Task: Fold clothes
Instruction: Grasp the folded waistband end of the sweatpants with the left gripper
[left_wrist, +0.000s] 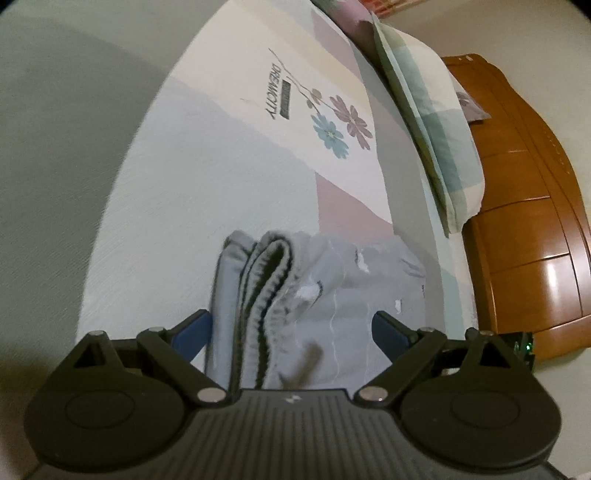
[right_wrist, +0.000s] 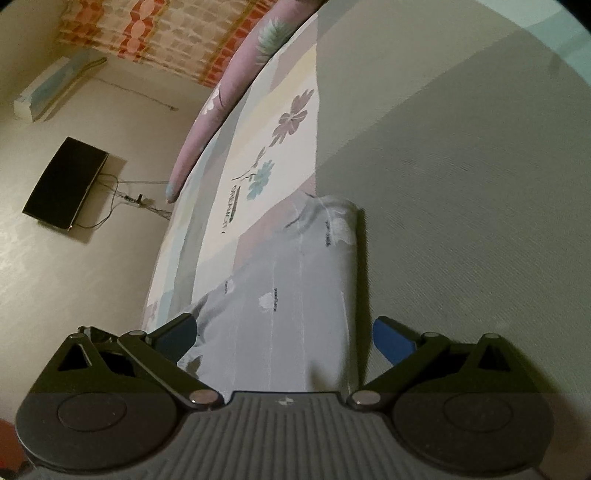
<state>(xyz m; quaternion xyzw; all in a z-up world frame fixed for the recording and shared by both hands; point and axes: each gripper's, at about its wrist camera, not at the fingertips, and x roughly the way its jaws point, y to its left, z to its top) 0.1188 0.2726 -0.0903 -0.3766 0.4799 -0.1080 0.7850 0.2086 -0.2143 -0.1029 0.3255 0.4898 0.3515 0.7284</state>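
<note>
Both grippers' jaws gape empty over the folded grey garment (left_wrist: 332, 295) beside a pillow (left_wrist: 428, 122).

Bare bedsheet (left_wrist: 155, 206) left of the folded garment (left_wrist: 325, 295) lies open; pillow (left_wrist: 436, 129) (upper right) blocks that side

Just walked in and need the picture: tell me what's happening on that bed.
A person with a handheld gripper in each hand is folding a grey printed garment on the patterned bedsheet. The garment lies folded into a long bundle, its ribbed waistband doubled over at one end. The left gripper and the right gripper both stand wide open over the cloth, gripping nothing.
</note>
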